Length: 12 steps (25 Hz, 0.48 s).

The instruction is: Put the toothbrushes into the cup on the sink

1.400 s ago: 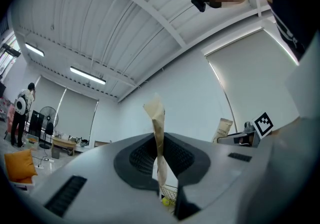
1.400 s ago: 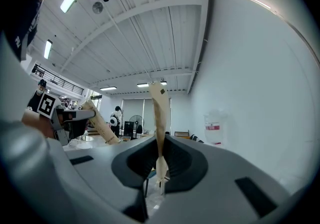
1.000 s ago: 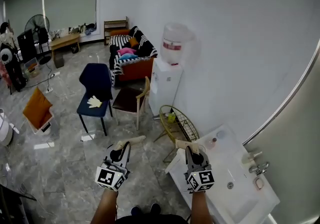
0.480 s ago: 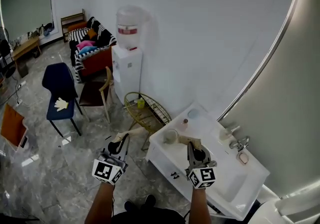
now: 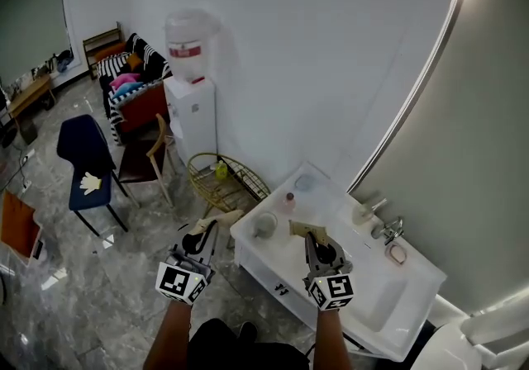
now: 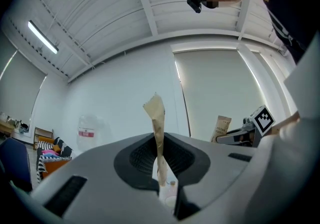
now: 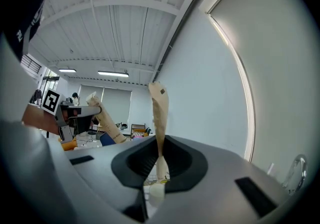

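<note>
Left gripper (image 5: 225, 216) and right gripper (image 5: 295, 228): jaws of each were clenched together, empty. 1 cup (image 5: 264, 225) stood on the left end of the sink (image 5: 364, 290), between the 2 gripper tips, touching neither.

Left gripper (image 5: 220, 219), right gripper (image 5: 298, 229), side by side, pointing forward, jaws together

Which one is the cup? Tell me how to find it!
Find the white rectangular sink unit against the wall. The pale round cup stands at its left end. Unlike the small bottle just beyond it, it is wide and open-topped.
</note>
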{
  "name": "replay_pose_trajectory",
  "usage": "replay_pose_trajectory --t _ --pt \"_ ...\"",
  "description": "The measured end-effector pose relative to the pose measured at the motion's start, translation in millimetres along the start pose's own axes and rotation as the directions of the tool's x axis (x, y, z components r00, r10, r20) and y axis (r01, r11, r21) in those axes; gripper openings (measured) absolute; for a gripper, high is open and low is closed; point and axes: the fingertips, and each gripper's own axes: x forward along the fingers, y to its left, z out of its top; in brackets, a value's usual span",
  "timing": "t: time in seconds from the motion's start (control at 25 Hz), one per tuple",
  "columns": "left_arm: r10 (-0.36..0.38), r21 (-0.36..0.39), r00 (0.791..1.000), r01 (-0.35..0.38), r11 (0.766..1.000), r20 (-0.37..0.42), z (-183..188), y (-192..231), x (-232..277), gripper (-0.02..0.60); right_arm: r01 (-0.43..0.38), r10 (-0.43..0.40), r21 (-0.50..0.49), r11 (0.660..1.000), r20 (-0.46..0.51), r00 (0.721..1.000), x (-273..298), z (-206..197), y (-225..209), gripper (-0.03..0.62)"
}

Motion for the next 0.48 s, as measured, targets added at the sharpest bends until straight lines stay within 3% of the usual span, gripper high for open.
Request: replay_pose_trajectory --t 0.24,0.48 --pt "-0.026 0.01 1.0 0.026 1.0 -0.011 -13 -4 24 0.048 0.022 -0.022 0.012 1.0 0.006 1.0 10 -8 -23 0.049" --pt "-0.063 -0.001 0.998 0.063 0.998 0.003 -24 26 54 0.046 0.071 -0.07 0.008 0.997 -0.009 0.997 39 -17 -33 0.049"
